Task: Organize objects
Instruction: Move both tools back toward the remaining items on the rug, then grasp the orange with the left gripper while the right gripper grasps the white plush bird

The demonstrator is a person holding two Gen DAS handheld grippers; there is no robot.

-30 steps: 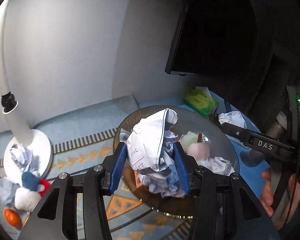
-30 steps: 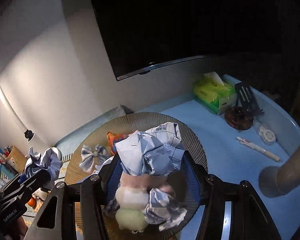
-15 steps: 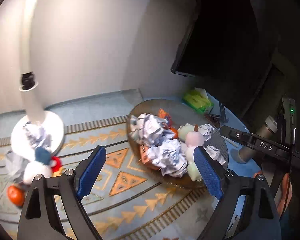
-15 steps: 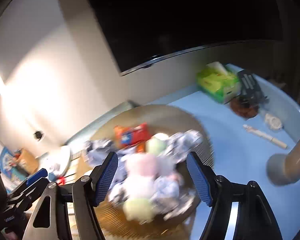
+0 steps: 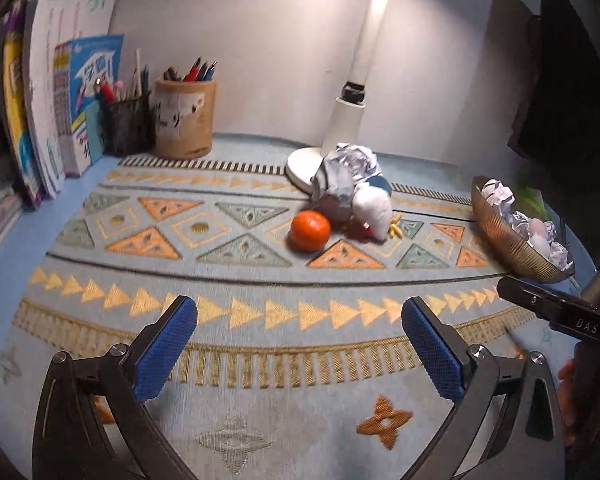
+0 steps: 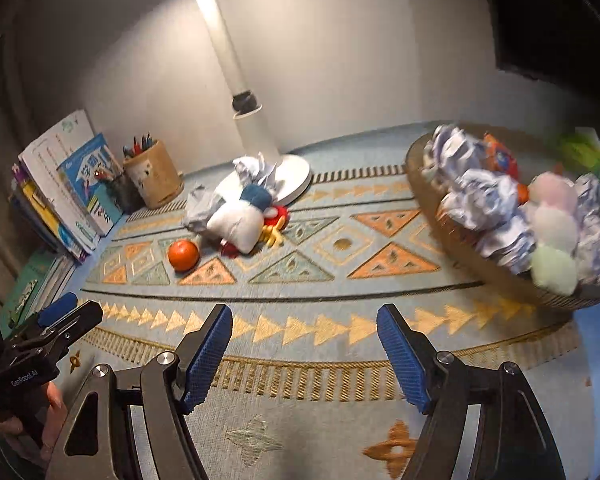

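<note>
Near the back edge of the mat (image 5: 260, 344), by the lamp base (image 5: 300, 166), the leftovers wait: orange (image 5: 310, 231), plush toy (image 5: 372, 210), crumpled paper (image 5: 350, 170), all touching. Left gripper (image 5: 300, 344) and right gripper (image 6: 304, 354) have just been opening, both spread w/ nothing between. Risks: orange rolls off if nudged; bowl (image 6: 496, 268) at the right edge is heaped, so more may spill out; lamp could get bumped.

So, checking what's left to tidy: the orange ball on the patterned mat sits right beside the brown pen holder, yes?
Not quite. The round orange ball lies beside the white plush toy near the white lamp base, well apart from the brown cylindrical pen holder. The left wrist view shows it.
</note>
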